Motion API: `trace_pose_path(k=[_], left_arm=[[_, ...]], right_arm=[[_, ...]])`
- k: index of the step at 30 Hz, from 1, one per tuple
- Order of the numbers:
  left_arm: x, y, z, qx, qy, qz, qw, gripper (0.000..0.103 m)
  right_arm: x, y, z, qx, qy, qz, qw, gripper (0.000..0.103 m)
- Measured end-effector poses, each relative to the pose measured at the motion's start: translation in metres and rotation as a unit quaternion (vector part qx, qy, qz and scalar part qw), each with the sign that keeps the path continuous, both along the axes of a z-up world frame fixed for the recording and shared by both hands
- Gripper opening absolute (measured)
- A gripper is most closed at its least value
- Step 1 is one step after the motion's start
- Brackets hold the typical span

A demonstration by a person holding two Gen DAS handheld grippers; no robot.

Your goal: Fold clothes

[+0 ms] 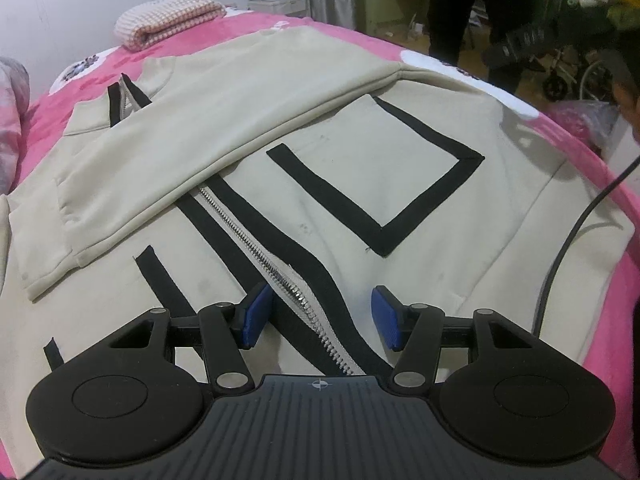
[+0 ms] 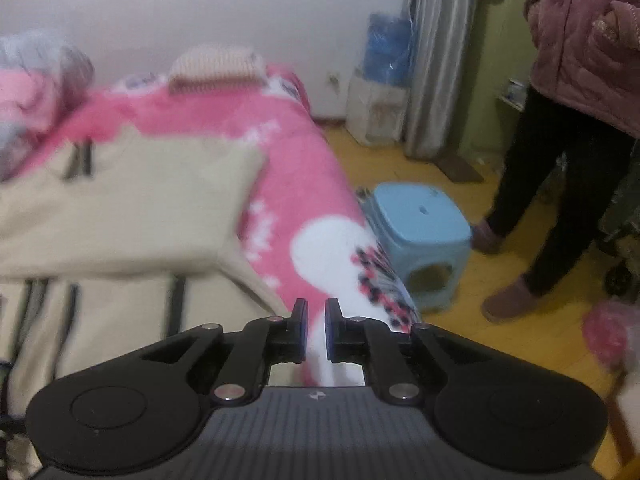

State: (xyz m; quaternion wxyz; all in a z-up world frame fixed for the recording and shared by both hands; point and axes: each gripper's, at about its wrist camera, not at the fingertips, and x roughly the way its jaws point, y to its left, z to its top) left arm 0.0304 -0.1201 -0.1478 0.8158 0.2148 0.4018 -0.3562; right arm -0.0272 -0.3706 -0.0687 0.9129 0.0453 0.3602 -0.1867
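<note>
A cream zip-up jacket (image 1: pixel 360 184) with black stripes lies flat on the pink bedspread (image 1: pixel 616 320). One sleeve (image 1: pixel 192 148) is folded across its chest. My left gripper (image 1: pixel 320 302) hovers just over the lower part of the silver zipper (image 1: pixel 256 248), open, its blue pads (image 1: pixel 256 312) on either side of the zip and holding nothing. In the blurred right wrist view, my right gripper (image 2: pixel 316 312) is over the bed's right edge beside the jacket (image 2: pixel 120 208). Its jaws are nearly together with nothing between them.
A folded pink-and-white towel (image 1: pixel 168 16) lies at the bed's far end. A black cable (image 1: pixel 568 240) crosses the jacket's right side. A light blue stool (image 2: pixel 420 224) stands on the yellow floor next to the bed. A person (image 2: pixel 580 80) in a pink coat stands beyond it.
</note>
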Motion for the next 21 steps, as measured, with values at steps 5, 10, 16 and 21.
trace_pose_path(k=[5, 10, 16, 21], left_arm=[[0.002, 0.002, 0.000, -0.008, 0.005, 0.003, 1.0000, 0.056], [0.005, 0.015, 0.011, -0.026, 0.017, 0.010, 0.9995, 0.055], [-0.011, 0.014, 0.022, -0.044, 0.015, -0.025, 0.9986, 0.055], [-0.033, -0.004, 0.002, 0.029, -0.038, -0.032, 0.9983, 0.056]], right_arm=[[0.020, 0.005, -0.021, 0.050, 0.031, 0.050, 0.997, 0.008], [0.015, -0.029, -0.027, 0.103, 0.042, -0.019, 0.994, 0.003], [-0.018, -0.007, 0.002, 0.226, 0.039, 0.044, 0.972, 0.005], [-0.016, 0.019, -0.046, 0.183, 0.126, 0.041, 0.974, 0.005]])
